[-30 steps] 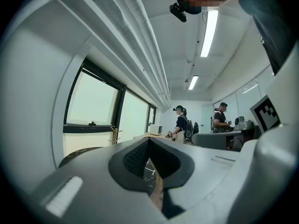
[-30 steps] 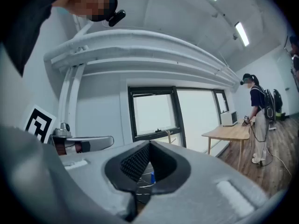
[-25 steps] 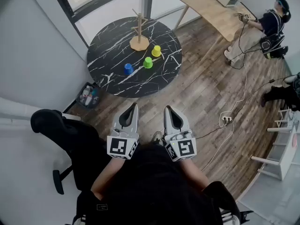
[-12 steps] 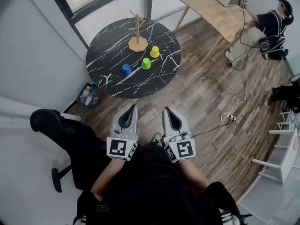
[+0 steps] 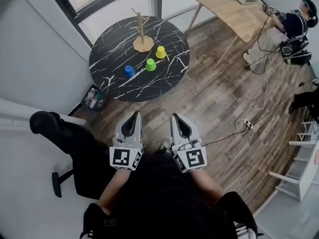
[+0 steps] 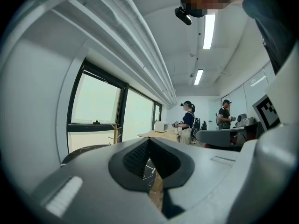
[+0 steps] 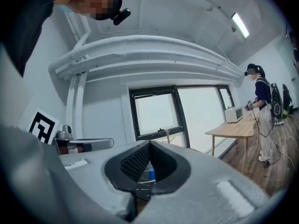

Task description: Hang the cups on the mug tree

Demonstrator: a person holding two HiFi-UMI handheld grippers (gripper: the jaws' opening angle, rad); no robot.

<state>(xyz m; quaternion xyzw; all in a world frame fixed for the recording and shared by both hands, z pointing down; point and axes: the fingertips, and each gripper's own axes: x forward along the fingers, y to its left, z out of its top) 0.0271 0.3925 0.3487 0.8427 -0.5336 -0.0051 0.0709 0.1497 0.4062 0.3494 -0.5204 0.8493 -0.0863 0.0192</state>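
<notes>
Left gripper (image 5: 135, 114): held level in front of the person's chest, pointing toward the mug tree (image 5: 141, 34) and well short of it; marker cube facing up.
Left jaws: closed tip to tip, nothing between them.
Right gripper (image 5: 175, 116): just beside the left one and parallel to it, also level and aimed toward the mug tree, well apart from it.
Right jaws: pressed together, holding nothing.
Mug tree: upright on the round table (image 5: 112, 86), near the table's far edge; its pegs are bare.
Yellow cup (image 5: 160, 52): on the tabletop just beside the mug tree's base, on its near right.
Green cup (image 5: 150, 64): a little nearer the person than the yellow cup, close to the mug tree.
Blue cup (image 5: 129, 71): on the near left of the mug tree, the farthest of the three from it.
Cup contents: cannot tell from here.
Bin (image 5: 93, 98): on the floor under the table's near-left edge, well away from the mug tree; it holds several small items, too small to name.
Wooden desk (image 5: 234, 11): well to the right of the mug tree, with a person (image 5: 295, 26) standing at it.
</notes>
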